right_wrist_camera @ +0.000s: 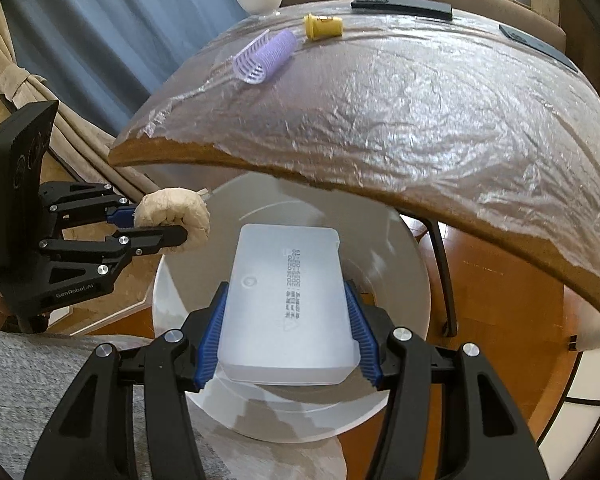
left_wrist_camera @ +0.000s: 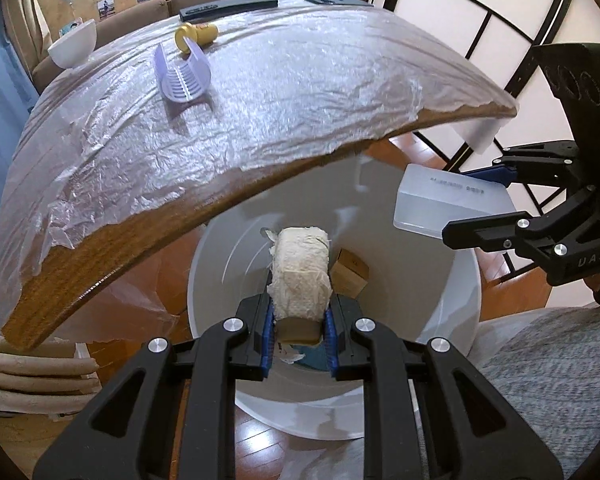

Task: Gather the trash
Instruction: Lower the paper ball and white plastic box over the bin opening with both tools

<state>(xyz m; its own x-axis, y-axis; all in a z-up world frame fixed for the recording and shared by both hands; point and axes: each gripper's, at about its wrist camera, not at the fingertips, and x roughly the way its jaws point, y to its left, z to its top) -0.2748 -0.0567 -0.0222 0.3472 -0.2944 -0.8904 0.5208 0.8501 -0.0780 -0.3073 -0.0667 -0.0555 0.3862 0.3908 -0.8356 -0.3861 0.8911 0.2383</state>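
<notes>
Both claws loaded over white bin (left_wrist_camera: 452, 320), pre-drop.
L claw (left_wrist_camera: 299, 330) clamps paper wad (left_wrist_camera: 300, 268); R claw (right_wrist_camera: 288, 340) clamps plastic box (right_wrist_camera: 288, 304), both above opening so release lands inside.

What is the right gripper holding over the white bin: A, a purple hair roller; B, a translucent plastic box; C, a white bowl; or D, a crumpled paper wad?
B: the right gripper is clamped on the translucent plastic box, above the white bin.

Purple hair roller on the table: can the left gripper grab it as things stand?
Probably not yet. The left gripper is shut on a wad of paper over the white bin; the purple hair roller lies unobstructed across the table.
</notes>
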